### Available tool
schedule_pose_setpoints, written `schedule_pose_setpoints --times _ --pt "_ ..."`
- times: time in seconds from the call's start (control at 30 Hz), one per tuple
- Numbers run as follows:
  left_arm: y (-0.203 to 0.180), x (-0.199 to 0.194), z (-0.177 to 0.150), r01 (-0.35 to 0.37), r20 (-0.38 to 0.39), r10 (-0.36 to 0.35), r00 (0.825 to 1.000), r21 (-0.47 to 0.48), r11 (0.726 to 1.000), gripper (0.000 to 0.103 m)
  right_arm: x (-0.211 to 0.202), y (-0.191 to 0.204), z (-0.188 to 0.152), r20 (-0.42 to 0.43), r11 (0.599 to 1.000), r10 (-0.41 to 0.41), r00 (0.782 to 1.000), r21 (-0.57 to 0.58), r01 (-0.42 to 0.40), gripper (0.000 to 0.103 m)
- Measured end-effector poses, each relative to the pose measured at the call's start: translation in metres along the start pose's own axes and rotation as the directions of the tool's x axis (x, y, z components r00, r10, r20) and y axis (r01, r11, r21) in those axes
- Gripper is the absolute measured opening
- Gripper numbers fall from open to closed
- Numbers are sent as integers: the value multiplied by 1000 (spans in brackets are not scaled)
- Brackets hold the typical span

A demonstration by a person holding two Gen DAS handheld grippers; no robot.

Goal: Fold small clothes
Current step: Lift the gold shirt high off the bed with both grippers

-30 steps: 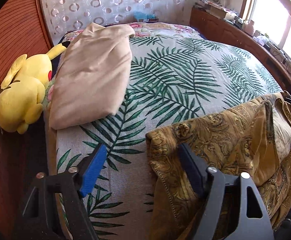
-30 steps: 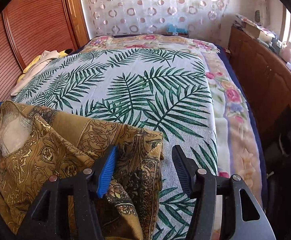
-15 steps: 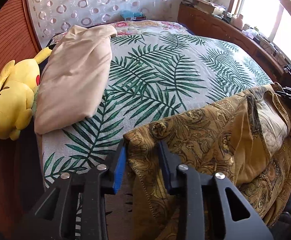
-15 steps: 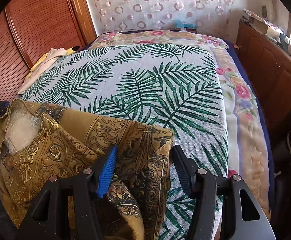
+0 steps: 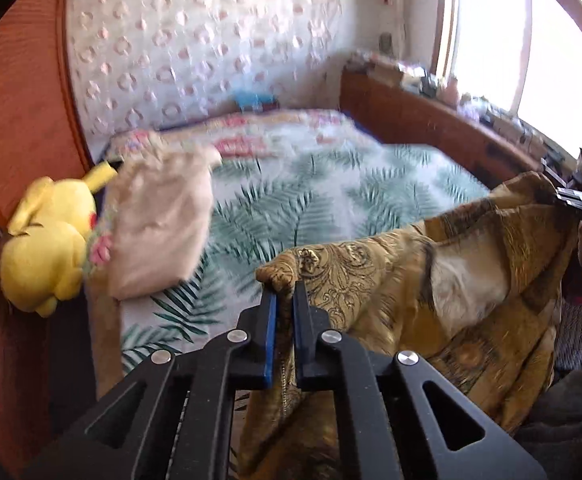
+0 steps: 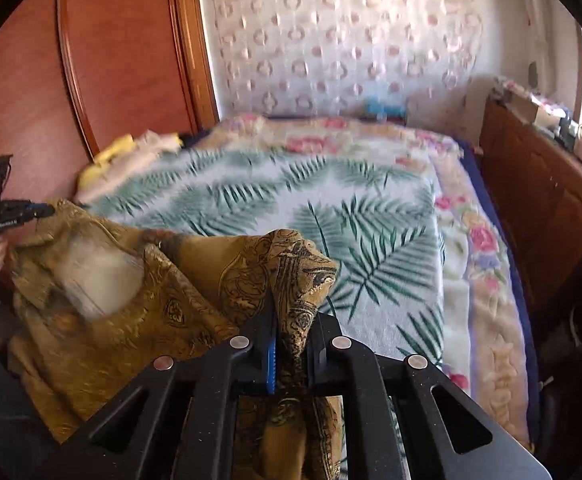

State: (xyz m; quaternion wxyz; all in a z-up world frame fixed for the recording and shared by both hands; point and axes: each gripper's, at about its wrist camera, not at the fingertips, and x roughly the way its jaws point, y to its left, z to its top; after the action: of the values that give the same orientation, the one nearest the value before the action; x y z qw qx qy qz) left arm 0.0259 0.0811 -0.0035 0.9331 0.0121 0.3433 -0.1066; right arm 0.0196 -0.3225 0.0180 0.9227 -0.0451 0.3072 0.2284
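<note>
Jaws of the left gripper (image 5: pixel 285 300) have just closed and pinch one corner of the gold patterned shirt (image 5: pixel 471 280); the right gripper (image 6: pixel 291 320) has just clamped another corner. Stretched between them, the shirt hangs at the near edge of the palm-leaf bed (image 6: pixel 331 200). Farther off lie a beige cloth (image 5: pixel 159 224) and a yellow plush toy (image 5: pixel 47 248).

Both wrist views look down-forward from the bed's (image 5: pixel 331 184) near end — sharing its leaf-print cover.
</note>
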Motion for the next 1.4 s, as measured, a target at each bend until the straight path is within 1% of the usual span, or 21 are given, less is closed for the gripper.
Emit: schedule_pose_setpoints --times 0.07,0.13,0.17,0.23,0.33,0.43,0.47,0.5,0.57,0.63,0.77,0.9,0.97,1.0,1.03,1.1,1.17,1.2,1.23,1.27,1.4 --pt "-4 -33 6 17 89 -14 996 -28 999 7 -31 8 6 57 1000 -7 998 -9 8 9" --pt "-10 -57 12 19 154 -14 988 -31 999 7 -55 14 12 92 1000 6 996 -15 -5 9" --pt "-12 -69 17 21 181 -15 983 -28 999 7 -69 18 16 108 1000 -8 994 -24 11 9" --pt "-16 -93 30 13 237 -8 971 -17 1000 7 -90 22 25 117 998 -43 992 -29 47 9" --pt "-21 -130 49 31 319 -30 947 2 1000 7 -126 28 38 164 997 -48 985 -46 57 9" --pt "-30 -169 65 36 409 -44 912 27 999 7 -170 34 53 235 997 -46 971 -45 58 9" --pt "-33 -184 70 38 444 -45 895 24 999 7 -187 36 60 265 998 -36 964 -32 46 9" --pt "-34 -193 72 41 461 -47 886 22 999 7 -203 41 66 290 998 -31 957 -39 44 9" --pt "-36 -214 78 52 504 -56 862 22 998 7 -233 57 77 340 992 -50 939 -93 87 9" --pt "-36 -236 85 49 543 -55 838 26 998 7 -258 66 88 372 990 -35 928 -117 84 9" --pt "-34 -274 103 12 605 -35 795 42 999 7 -307 84 111 438 978 -52 897 -158 134 9" --pt "-30 -310 126 -27 661 -14 750 53 998 7 -339 98 130 485 969 -63 872 -179 169 9" --pt "-29 -319 136 -64 678 12 735 51 997 7 -342 106 137 501 962 -68 863 -195 189 9" --pt "-26 -319 141 -73 681 19 732 50 996 7 -341 109 140 503 960 -72 861 -198 196 9" --pt "-25 -317 145 -79 680 23 732 51 996 7 -338 110 143 502 959 -75 861 -199 200 9" --pt "-18 -303 154 -97 667 44 744 42 994 7 -319 114 142 488 959 -75 870 -204 197 9" --pt "-8 -274 162 -138 641 86 763 32 990 7 -297 104 145 459 961 -77 885 -204 189 9" --pt "-4 -253 162 -146 623 99 776 25 989 7 -279 100 148 439 959 -85 894 -207 193 9" --pt "1 -236 163 -133 611 87 787 31 991 7 -265 97 151 421 961 -87 903 -203 188 9" --pt "6 -214 168 -142 586 98 804 30 989 7 -250 92 156 392 964 -89 916 -199 178 9" --pt "36 -110 182 -169 458 144 877 13 986 7 -164 73 159 305 966 -113 946 -188 176 9"
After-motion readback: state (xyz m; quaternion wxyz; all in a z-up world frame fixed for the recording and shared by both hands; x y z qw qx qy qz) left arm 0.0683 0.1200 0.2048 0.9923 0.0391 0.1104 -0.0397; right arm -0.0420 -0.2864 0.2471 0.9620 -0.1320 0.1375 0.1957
